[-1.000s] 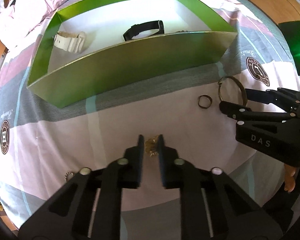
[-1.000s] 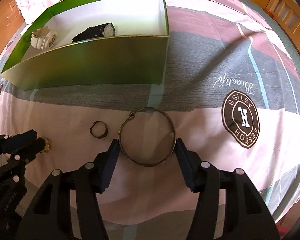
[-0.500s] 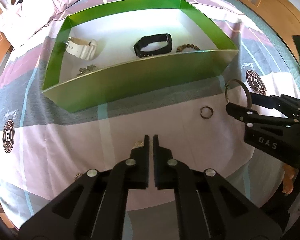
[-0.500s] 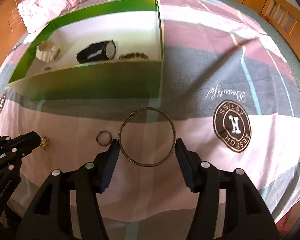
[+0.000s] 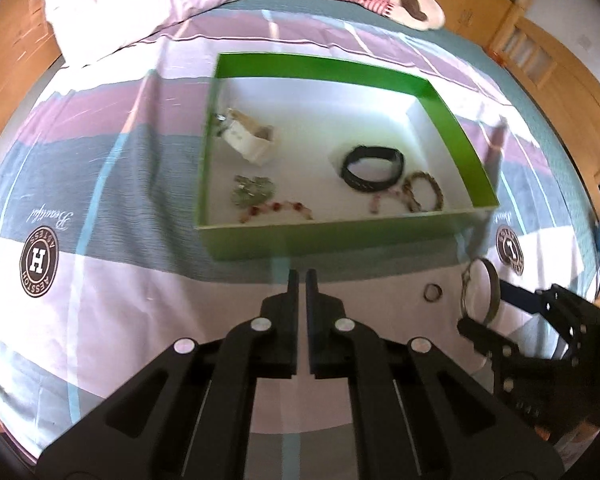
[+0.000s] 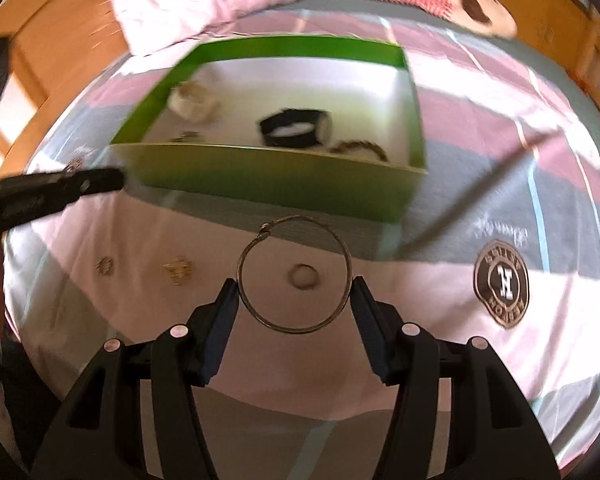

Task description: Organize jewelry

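Right gripper (image 6: 294, 296) grips bangle (image 6: 294, 274); left gripper (image 5: 299, 280) closed, seemingly empty.

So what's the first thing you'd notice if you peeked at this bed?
The bright green box in the middle of the bedspread, with a black watch, a white watch and beaded bracelets inside. Next, the big thin bangle pinched across its width in the right tool, lifted above a small ring on the cloth.
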